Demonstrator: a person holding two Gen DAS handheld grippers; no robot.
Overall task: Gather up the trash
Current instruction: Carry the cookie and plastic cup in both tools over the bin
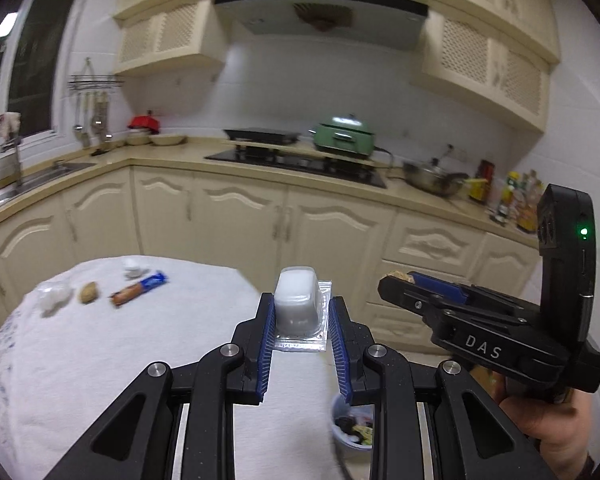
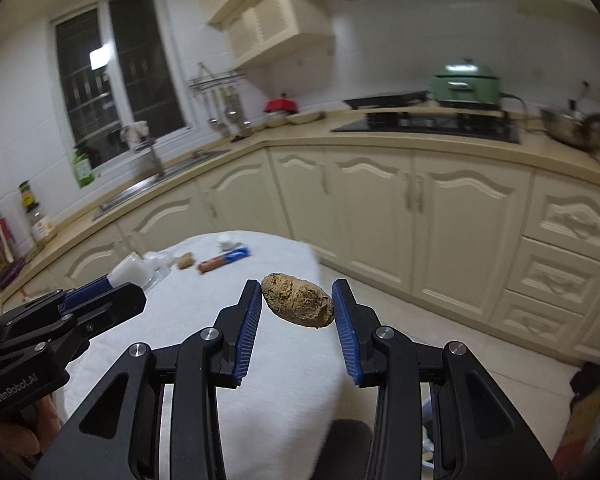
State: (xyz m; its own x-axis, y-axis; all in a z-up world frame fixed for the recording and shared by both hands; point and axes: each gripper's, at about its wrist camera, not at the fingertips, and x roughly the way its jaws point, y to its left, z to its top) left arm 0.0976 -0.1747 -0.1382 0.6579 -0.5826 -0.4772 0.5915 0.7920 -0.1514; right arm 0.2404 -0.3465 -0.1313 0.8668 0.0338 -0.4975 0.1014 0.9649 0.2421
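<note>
The left gripper point(image 1: 300, 312) clamps a white plastic cup point(image 1: 297, 300) between its 2 blue pads, above the table point(image 1: 100, 360). The right gripper point(image 2: 296, 304) pinches a brown lump point(image 2: 298, 301). At 10 o'clock in the left view lie a biscuit pack point(image 1: 140, 288) and tissue point(image 1: 54, 296); a trash bin point(image 1: 352, 428) sits at 5 o'clock.

A table point(image 1: 100, 360) stands before the kitchen cabinets point(image 1: 236, 216). Near its far edge a row is laid out: a crumpled wad point(image 1: 52, 298) at the left, a lump point(image 1: 88, 292) beside it, then a wrapped packet point(image 1: 140, 289), with a small wad point(image 1: 134, 268) behind the packet. A bin point(image 1: 352, 426) is placed off the table's right edge.
</note>
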